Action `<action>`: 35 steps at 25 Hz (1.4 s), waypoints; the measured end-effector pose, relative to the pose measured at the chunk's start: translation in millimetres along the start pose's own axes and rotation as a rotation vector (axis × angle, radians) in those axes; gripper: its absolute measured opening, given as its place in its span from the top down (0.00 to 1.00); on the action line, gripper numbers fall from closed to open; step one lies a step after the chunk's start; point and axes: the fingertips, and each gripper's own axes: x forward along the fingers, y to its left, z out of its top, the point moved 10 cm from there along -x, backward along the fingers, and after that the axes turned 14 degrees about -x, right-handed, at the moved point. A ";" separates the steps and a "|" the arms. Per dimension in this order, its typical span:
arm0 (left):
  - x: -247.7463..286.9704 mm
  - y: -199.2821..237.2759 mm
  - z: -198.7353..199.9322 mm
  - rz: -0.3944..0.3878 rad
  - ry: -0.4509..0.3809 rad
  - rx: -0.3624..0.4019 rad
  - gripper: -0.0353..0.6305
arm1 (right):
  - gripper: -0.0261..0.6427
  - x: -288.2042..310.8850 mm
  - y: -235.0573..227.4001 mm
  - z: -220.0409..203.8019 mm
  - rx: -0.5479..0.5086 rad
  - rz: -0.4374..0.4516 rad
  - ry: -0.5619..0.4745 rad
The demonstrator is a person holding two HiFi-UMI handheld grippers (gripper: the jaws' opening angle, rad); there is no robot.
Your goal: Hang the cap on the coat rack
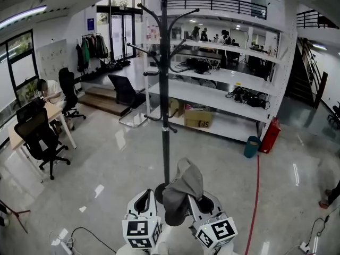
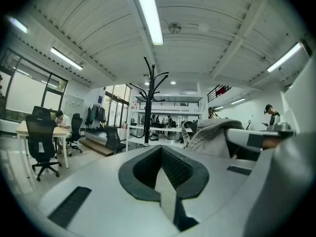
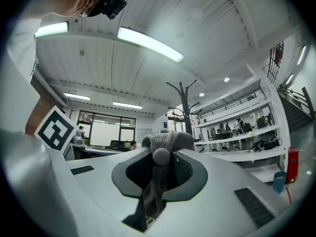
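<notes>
Gripping the grey cap (image 1: 183, 187), the right tongs (image 3: 162, 154) are clamped on a fold of its fabric, and their own view shows the cloth pinched between the pads with the crown bunched just past the tips. The left tongs (image 2: 160, 149) are pressed together on nothing, and the cap sits off to their right. So the cap is up off the floor (image 1: 106, 169), draped downward from the right tongs, low and near in the head view. Everything now turns on the coat rack (image 1: 164, 89). It stands straight ahead, its pole (image 1: 165, 121) upright and just left of the cap, its base (image 1: 159, 193) near the tips of both tongs. The hooks (image 1: 187, 14) are the target, and they branch out high on the pole, well above where the cap hangs. From the right gripper view the rack rises beyond the cap and a little to its right. By my read the right hand is the one to do it: the cap must travel up and slightly forward, its hollow side turned toward a hook. The left tongs are free to steady the fabric.
</notes>
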 end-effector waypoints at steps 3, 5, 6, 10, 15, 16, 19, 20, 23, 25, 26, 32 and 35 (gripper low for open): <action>7.1 5.3 3.3 -0.001 -0.005 0.000 0.95 | 0.89 11.6 -0.9 0.3 -0.005 0.006 -0.004; 12.1 8.7 3.9 -0.001 -0.012 0.000 0.95 | 0.89 18.7 -1.6 -1.3 -0.007 0.010 -0.011; 15.0 10.2 4.1 -0.001 -0.014 0.000 0.94 | 0.89 22.3 -2.4 -2.6 -0.009 0.012 -0.015; 30.2 16.6 6.4 -0.005 -0.014 -0.002 0.95 | 0.89 39.2 -7.3 -5.1 -0.012 0.016 -0.018; 50.3 28.1 17.0 -0.009 -0.022 0.004 0.95 | 0.89 66.1 -11.9 -6.4 -0.022 0.022 -0.033; 54.6 31.2 19.5 -0.011 -0.023 0.005 0.94 | 0.89 72.3 -12.2 -6.1 -0.023 0.022 -0.036; 68.1 39.4 24.8 -0.015 -0.019 0.005 0.95 | 0.89 89.4 -14.1 -6.7 -0.025 0.021 -0.036; 72.4 41.9 25.7 -0.018 -0.018 0.005 0.95 | 0.89 94.3 -15.0 -7.7 -0.025 0.019 -0.035; 84.4 51.6 28.7 -0.023 -0.020 0.009 0.95 | 0.89 109.6 -15.8 -11.6 -0.027 0.014 -0.034; 92.1 59.1 32.0 -0.025 -0.022 0.010 0.95 | 0.89 120.2 -15.7 -12.5 -0.030 0.010 -0.034; 96.0 62.3 33.9 -0.026 -0.022 0.010 0.95 | 0.89 125.3 -16.1 -13.0 -0.031 0.009 -0.036; 118.2 79.4 40.2 -0.032 -0.024 0.005 0.94 | 0.89 153.2 -17.1 -18.4 -0.037 0.012 -0.032; 127.5 86.5 43.5 -0.041 -0.024 0.001 0.95 | 0.89 165.1 -17.4 -18.7 -0.043 0.007 -0.030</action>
